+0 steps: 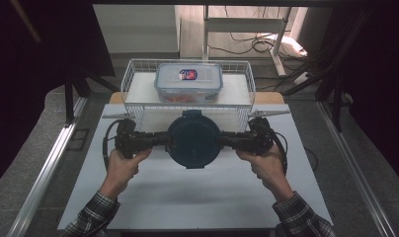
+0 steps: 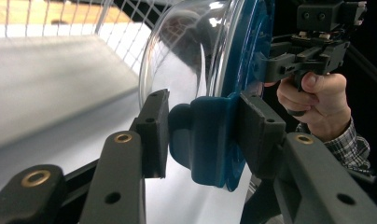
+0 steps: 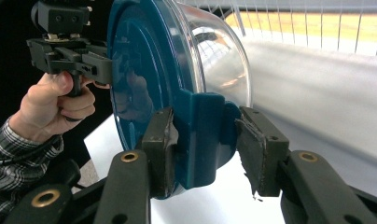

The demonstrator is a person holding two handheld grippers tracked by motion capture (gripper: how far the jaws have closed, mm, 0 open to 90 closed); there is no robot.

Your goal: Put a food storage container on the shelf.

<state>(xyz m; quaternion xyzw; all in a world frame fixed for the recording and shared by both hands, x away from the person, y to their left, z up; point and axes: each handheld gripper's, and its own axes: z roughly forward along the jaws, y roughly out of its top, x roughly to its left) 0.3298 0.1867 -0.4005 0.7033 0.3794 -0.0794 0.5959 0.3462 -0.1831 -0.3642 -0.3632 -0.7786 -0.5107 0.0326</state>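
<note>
Both-handed: left gripper (image 1: pixel 164 140) and right gripper (image 1: pixel 222 140) clamping opposite side clips of round blue-lidded container (image 1: pixel 193 139), holding it above white table (image 1: pixel 187 197), just before wire basket (image 1: pixel 138 74).

Both forearms reach forward. I have the left gripper (image 1: pixel 160 139) and right gripper (image 1: pixel 227 140) level, pointing inward at each other, jaws of each clamped part-way.
</note>
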